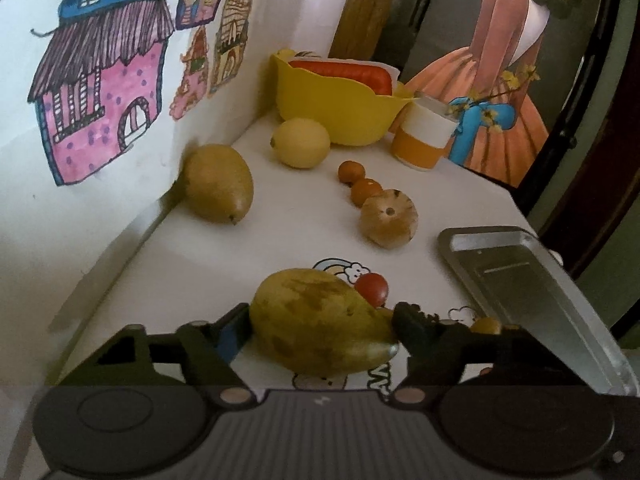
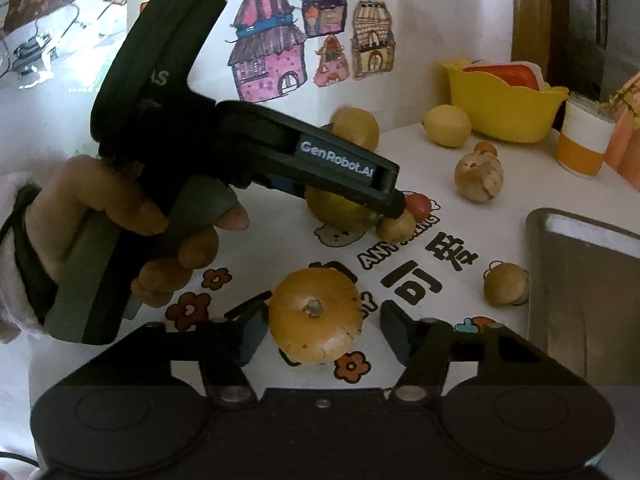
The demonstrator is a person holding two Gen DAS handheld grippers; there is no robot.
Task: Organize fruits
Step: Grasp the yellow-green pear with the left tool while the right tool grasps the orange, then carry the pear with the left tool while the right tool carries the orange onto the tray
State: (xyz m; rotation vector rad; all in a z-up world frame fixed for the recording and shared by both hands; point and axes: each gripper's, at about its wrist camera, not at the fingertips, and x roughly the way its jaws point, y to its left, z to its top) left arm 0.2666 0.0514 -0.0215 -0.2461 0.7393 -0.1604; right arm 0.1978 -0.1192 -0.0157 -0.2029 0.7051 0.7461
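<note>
A mottled yellow-green pear (image 1: pixel 320 320) lies on the white printed tabletop (image 1: pixel 280 240) with my left gripper (image 1: pixel 322 312) shut on it, one finger against each side. From the right wrist view the same pear (image 2: pixel 332 212) shows under the left gripper (image 2: pixel 352 204), which a hand (image 2: pixel 100 208) holds. A round orange fruit (image 2: pixel 316 320) sits stem-up between the fingers of my right gripper (image 2: pixel 325 310), which is open; a gap shows on the fruit's right side. A metal tray (image 2: pixel 580 280) lies to the right.
A red tomato (image 1: pixel 374 288) touches the gripped pear. Farther back are a second pear (image 1: pixel 218 182), a lemon (image 1: pixel 302 142), two small oranges (image 1: pixel 351 171), a beige round fruit (image 1: pixel 390 220), a yellow bowl (image 1: pixel 340 120) and an orange-white cup (image 1: pixel 422 136). A small fruit (image 2: pixel 506 284) rests beside the tray. The wall with drawings (image 1: pixel 100 100) bounds the left.
</note>
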